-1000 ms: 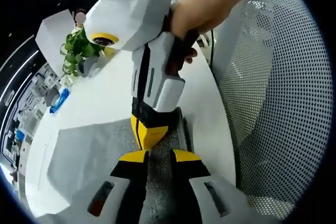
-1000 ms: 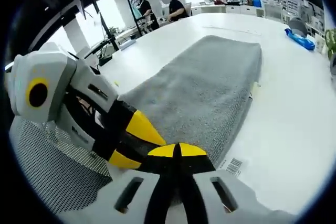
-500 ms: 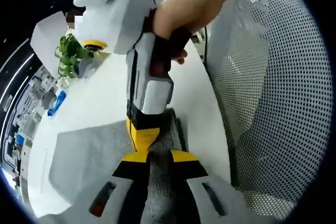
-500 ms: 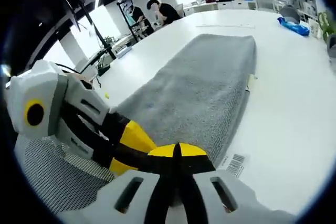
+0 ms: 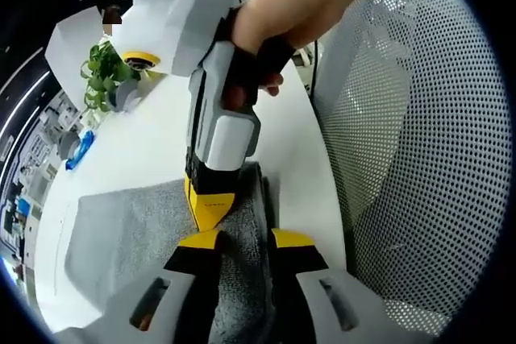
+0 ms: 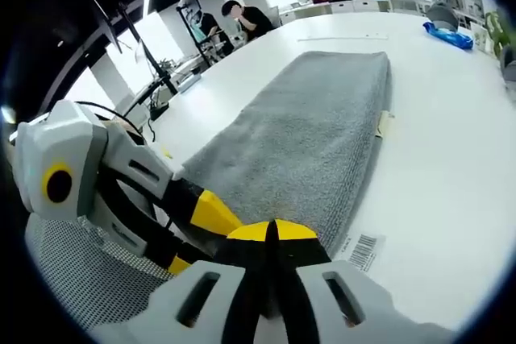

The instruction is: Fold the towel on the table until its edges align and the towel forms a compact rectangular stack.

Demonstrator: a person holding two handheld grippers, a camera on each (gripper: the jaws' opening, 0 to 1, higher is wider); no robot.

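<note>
A grey towel (image 6: 322,118) lies folded in a long strip on the white table (image 6: 435,159), running away from the near edge. My right gripper (image 6: 272,231) is shut on the towel's near end, its yellow tips meeting. In the left gripper view a hand holds that right gripper (image 5: 208,209) from above, its tip on the towel (image 5: 121,223). My left gripper (image 5: 244,239) holds the same near end, jaws a little apart with the thick towel edge between them. It enters the right gripper view as the left gripper (image 6: 197,235) beside mine.
A mesh office chair (image 5: 403,159) stands right against the table edge, also the chair (image 6: 81,279). A barcode label (image 6: 363,251) lies by the towel. A potted plant (image 5: 101,78) and a blue object (image 6: 447,34) sit at the far end. People (image 6: 250,18) work at distant desks.
Both views shifted slightly with the hands. The gap between my left jaws has widened a little around the towel. The right gripper stays shut on the near end.
</note>
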